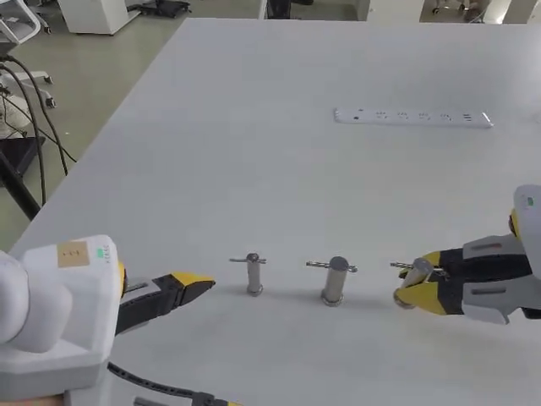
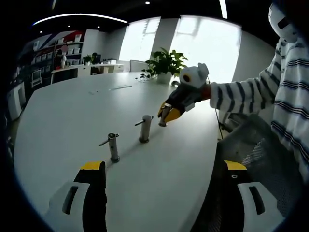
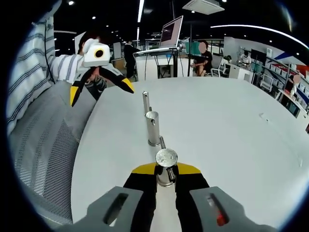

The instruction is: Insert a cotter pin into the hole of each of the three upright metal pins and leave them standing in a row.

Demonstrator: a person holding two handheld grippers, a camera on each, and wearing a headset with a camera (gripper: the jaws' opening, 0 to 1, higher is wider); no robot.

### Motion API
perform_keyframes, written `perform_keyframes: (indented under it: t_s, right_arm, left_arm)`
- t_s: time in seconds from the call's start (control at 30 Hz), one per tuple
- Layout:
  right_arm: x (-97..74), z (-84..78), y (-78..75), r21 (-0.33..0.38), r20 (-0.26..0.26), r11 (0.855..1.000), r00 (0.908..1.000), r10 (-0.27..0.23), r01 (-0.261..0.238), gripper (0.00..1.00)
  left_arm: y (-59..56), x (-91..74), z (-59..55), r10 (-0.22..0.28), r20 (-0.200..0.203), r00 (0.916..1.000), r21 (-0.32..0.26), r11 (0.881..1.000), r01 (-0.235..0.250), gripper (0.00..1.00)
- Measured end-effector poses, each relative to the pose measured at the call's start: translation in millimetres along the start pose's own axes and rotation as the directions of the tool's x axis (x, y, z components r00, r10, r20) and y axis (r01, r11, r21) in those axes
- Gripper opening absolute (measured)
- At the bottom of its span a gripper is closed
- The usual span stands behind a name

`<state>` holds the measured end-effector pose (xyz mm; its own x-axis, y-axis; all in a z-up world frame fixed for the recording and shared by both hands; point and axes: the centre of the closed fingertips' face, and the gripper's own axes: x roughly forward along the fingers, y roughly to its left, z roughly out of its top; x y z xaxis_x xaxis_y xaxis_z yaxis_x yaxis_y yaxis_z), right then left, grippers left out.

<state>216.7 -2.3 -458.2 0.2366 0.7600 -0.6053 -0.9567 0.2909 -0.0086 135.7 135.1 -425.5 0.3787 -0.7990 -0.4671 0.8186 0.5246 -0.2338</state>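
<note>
In the head view, three pins stand upright in a row on the white table [image 1: 254, 152]. The left metal pin [image 1: 254, 277], the middle metal pin [image 1: 335, 283] and the right metal pin [image 1: 416, 275] each carry a cotter pin [image 1: 321, 266] crosswise near the top. The right gripper [image 1: 412, 285] reaches in from the right, its jaws narrowed onto the right metal pin, one on either side. The left gripper [image 1: 211, 342] sits near the left metal pin, apart from it. A power strip [image 1: 412, 117] lies well beyond the row.

In the left gripper view, its own jaws stand wide apart with nothing between them. The left metal pin [image 2: 113, 147] is nearest and the middle metal pin [image 2: 144, 129] is behind it. The right gripper [image 2: 166, 116], on a striped sleeve [image 2: 241, 94], grips the farthest pin. A potted plant [image 2: 164, 60] stands past the table.

In the right gripper view, the jaws press close against the right metal pin [image 3: 166, 159], low on its shaft. The middle metal pin [image 3: 152, 126] and the left metal pin [image 3: 146, 101] line up behind. The left gripper [image 3: 100, 91] hangs at the upper left, its jaws spread wide and holding nothing.
</note>
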Motion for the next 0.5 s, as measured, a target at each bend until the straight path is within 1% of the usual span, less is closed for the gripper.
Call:
perform_keyframes:
  t_s: [0.1,0.27,0.4,0.43,0.5]
  right_arm:
    - [0.4,-3.2,-0.3,-0.001,-0.005,1.000,1.0000,0.007,-0.007,0.08]
    - [0.4,-6.5,-2.9,0.014,0.000,1.000,1.0000,-0.002,0.002,0.08]
    - [2.1,-12.4,-0.2,0.031,-0.017,0.999,0.9998,0.011,-0.011,0.08]
    - [1.4,-10.6,-0.2,0.028,-0.003,1.000,1.0000,0.007,-0.007,0.08]
    - [1.9,-10.7,0.4,0.022,-0.004,1.000,1.0000,0.008,-0.007,0.08]
  left_arm:
    - [-1.5,1.4,0.0,0.001,0.002,1.0000,-0.003,1.000,-0.001,0.99]
    - [-3.2,4.2,-0.7,0.001,0.002,1.0000,-0.008,1.000,-0.001,0.99]
    - [-3.9,4.9,-0.5,0.000,0.004,1.0000,-0.008,1.000,0.000,0.98]
    - [-4.3,5.0,-0.6,-0.002,0.005,1.0000,-0.007,1.000,0.002,0.97]
    - [-4.9,5.2,-1.1,-0.002,0.004,1.0000,-0.009,1.000,0.002,0.97]
